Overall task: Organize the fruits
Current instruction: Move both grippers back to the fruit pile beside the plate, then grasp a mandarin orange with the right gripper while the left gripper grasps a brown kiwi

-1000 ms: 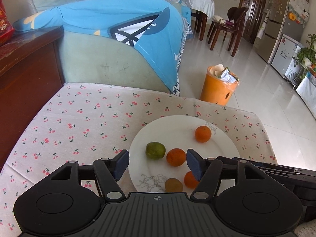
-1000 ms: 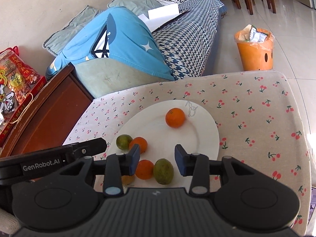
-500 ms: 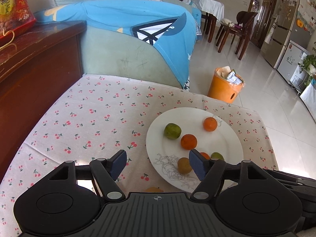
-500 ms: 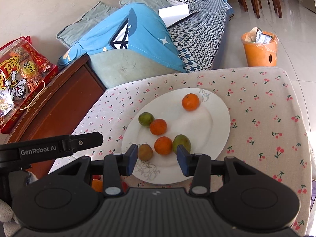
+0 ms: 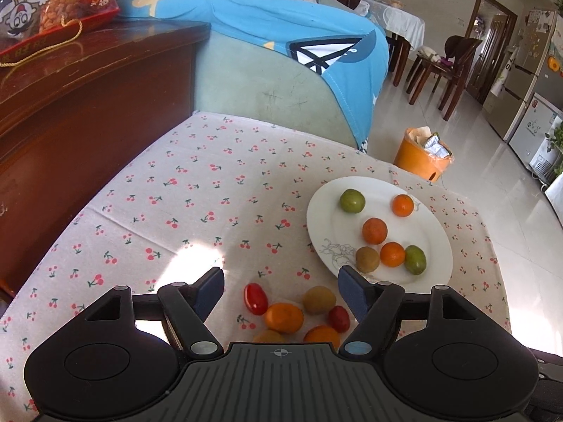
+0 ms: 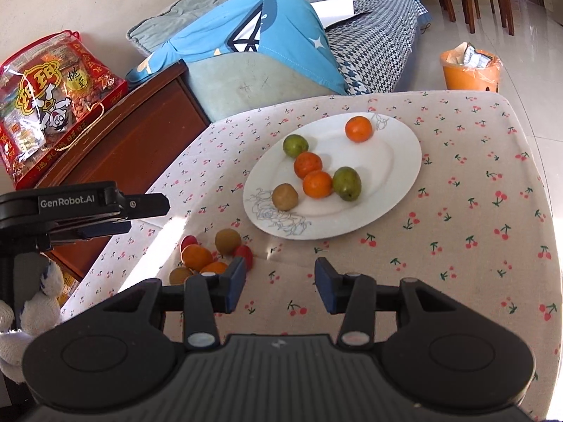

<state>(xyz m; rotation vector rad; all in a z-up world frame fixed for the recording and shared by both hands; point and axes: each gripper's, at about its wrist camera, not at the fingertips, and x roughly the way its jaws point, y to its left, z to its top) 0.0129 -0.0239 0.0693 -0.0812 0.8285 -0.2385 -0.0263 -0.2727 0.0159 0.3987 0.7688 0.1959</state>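
A white plate (image 5: 318,211) (image 6: 394,161) on the cherry-print tablecloth holds several fruits: three oranges, two green ones and a brown one (image 5: 367,259). Left of the plate on the cloth lies a loose pile (image 6: 211,251): a red tomato (image 5: 255,299), an orange (image 5: 284,317), a brown fruit (image 5: 319,299), another red one (image 5: 339,318) and more, partly hidden by the gripper body. My left gripper (image 5: 281,281) hovers over this pile; its jaws are opening and grip nothing. My right gripper (image 6: 280,274) is open and empty, near the pile's right side. The left gripper (image 6: 105,211) also shows in the right wrist view.
A dark wooden cabinet (image 5: 88,105) with a red snack bag (image 5: 59,0) stands left of the table. Behind the table is a sofa under a blue cloth (image 5: 281,52). An orange bin (image 5: 422,161) sits on the floor. A white-gloved hand (image 6: 31,309) holds the left gripper.
Both grippers have drawn back and leftward from the plate, which now sits farther off and to the right. The loose fruit pile has come into view. The left jaws stand wider.
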